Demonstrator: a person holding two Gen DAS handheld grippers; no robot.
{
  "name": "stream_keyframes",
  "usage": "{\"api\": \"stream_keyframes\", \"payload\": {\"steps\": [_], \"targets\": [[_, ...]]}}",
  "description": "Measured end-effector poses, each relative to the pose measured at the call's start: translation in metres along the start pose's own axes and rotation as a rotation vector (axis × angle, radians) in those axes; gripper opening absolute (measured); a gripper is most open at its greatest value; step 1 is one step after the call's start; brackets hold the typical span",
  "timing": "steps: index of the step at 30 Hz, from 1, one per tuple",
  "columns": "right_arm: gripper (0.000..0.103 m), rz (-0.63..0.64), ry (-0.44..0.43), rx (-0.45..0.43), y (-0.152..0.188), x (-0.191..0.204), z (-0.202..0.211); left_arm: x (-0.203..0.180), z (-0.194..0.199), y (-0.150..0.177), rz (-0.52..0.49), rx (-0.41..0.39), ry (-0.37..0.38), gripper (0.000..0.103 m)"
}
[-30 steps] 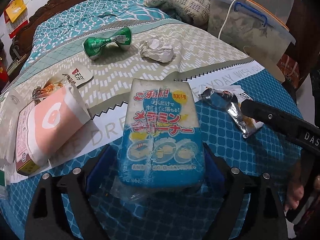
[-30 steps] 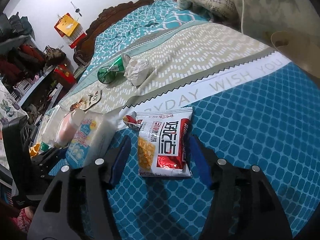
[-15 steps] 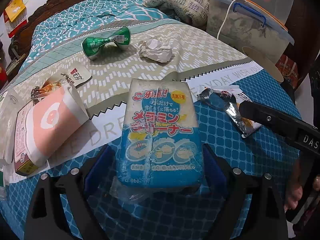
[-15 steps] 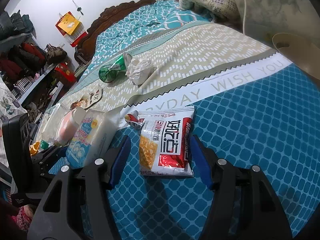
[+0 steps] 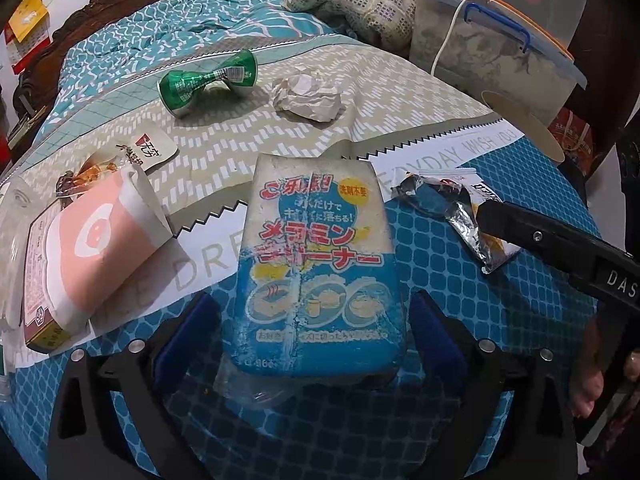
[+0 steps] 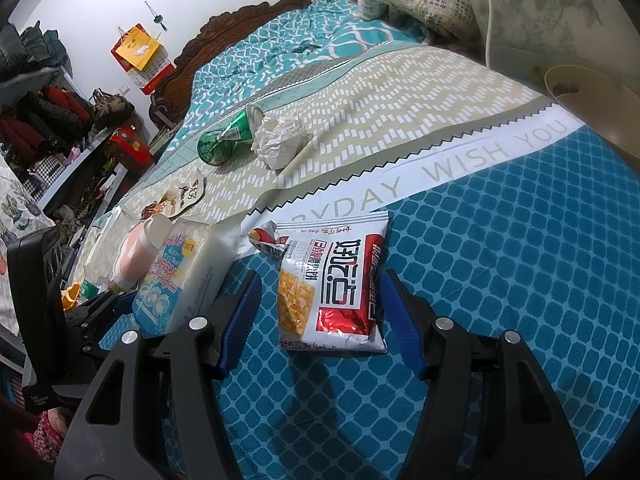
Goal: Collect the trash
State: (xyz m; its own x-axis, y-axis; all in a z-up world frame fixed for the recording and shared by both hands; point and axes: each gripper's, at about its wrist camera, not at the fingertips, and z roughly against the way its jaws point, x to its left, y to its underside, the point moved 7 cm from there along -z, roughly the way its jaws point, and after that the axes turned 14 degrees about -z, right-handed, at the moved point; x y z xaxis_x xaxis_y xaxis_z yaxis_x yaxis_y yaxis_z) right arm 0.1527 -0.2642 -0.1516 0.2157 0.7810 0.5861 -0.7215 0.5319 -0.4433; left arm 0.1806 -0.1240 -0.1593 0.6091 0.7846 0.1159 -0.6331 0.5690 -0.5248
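Pink cup (image 5: 92, 248) at far left, its box partly cut off. Left gripper (image 5: 312, 336): jaws apart, straddling sponge pack (image 5: 316, 276); near end hidden. Right gripper (image 6: 320, 316): jaws apart around snack bag (image 6: 332, 284) on bedspread (image 6: 520, 264); contact unclear.

Pretty even indoor light, heavy fisheye warp on both cams

Corners go black and straight edges bow. Soft shadows fall under the black right gripper (image 6: 320, 320) onto the blue patterned bedspread (image 6: 520, 280); the torn silver foil wrapper (image 5: 464, 220) catches some glare. Focus is decent.
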Motion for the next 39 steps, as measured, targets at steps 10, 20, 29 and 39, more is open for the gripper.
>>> {"api": "stream_keyframes", "payload": {"steps": [10, 20, 29, 39], "targets": [[0.064, -0.001, -0.003, 0.001, 0.001, 0.000, 0.001, -0.001, -0.002, 0.001, -0.017, 0.016, -0.028, 0.095], [0.064, -0.003, -0.007, 0.002, 0.001, 0.001, 0.001, 0.010, -0.001, 0.004, 0.022, 0.024, -0.048, 0.094], [0.064, 0.002, -0.001, 0.000, 0.001, 0.001, 0.001, 0.018, 0.006, 0.012, 0.026, 0.011, -0.034, 0.094], [0.064, -0.002, -0.007, 0.001, 0.001, 0.001, 0.000, 0.022, 0.011, 0.016, 0.061, 0.010, -0.005, 0.094]]}}
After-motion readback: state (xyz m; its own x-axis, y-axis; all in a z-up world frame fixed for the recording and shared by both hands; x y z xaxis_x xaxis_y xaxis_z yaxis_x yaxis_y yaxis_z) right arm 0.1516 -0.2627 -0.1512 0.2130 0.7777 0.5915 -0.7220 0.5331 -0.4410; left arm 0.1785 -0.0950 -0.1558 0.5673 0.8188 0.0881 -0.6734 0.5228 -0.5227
